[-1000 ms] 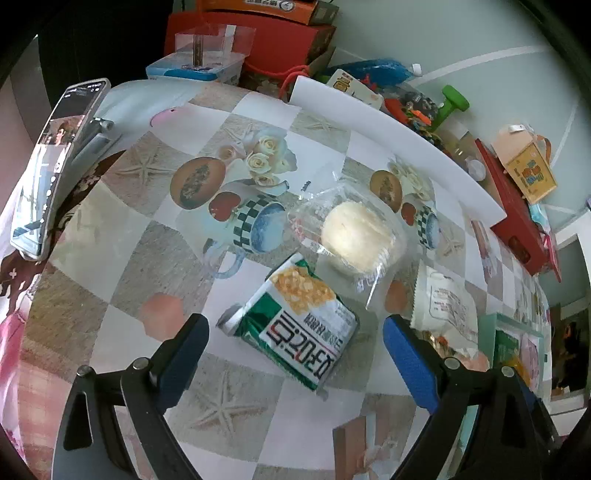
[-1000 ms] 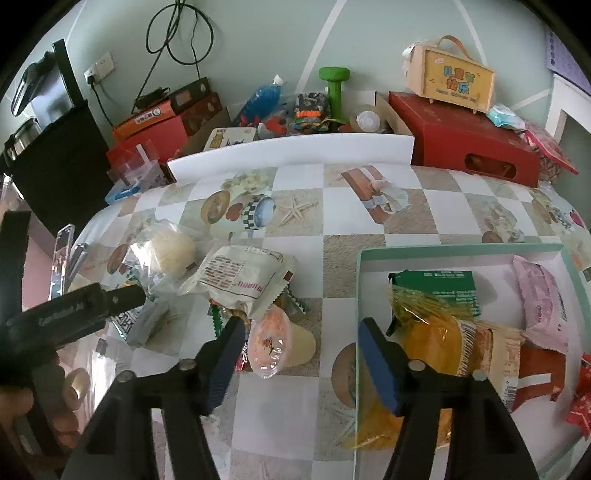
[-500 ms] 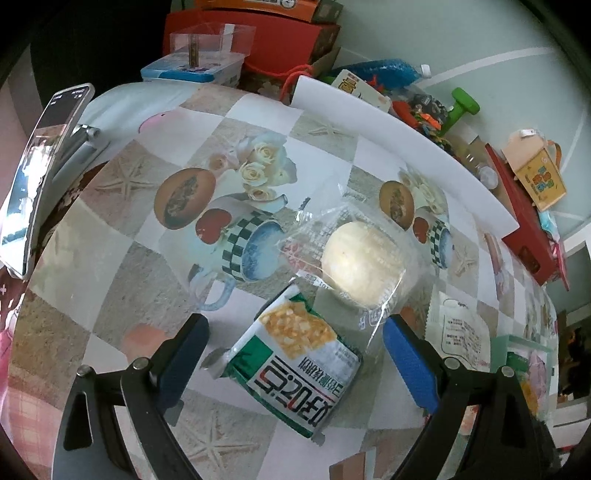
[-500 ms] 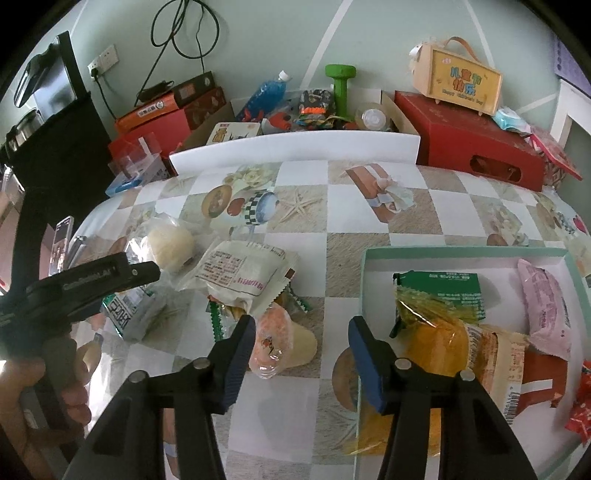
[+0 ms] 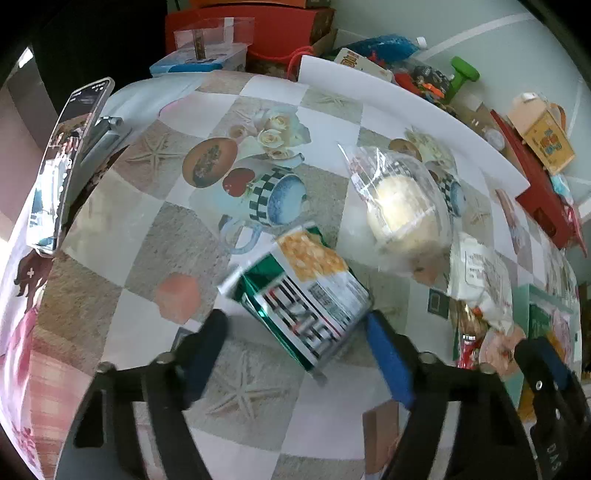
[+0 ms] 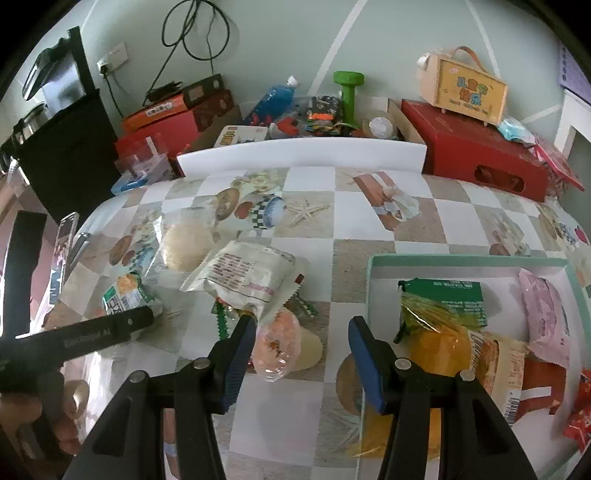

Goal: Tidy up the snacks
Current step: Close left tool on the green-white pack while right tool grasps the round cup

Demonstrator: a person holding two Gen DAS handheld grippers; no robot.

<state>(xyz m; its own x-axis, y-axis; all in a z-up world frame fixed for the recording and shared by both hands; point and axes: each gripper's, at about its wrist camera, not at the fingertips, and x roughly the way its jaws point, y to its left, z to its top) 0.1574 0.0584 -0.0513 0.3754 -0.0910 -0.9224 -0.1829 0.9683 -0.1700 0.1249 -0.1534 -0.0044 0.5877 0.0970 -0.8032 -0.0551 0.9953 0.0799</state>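
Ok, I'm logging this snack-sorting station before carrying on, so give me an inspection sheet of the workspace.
Surface: table under a checked, picture-printed cloth.
Job's things: green cracker pack, clear-bagged bun, white packet and jelly cup loose on the cloth; mint-rimmed tray already holds several snacks.
Clutter: phone on a stand at the table edge; white board along the far side.
Grippers: left gripper jaws closing, cracker pack between them, pads not clearly pressing; right gripper open, the jelly cup between its fingers.
Cables: black cable on the wall by a socket.
Surroundings: red boxes, green dumbbell, blue bottle.
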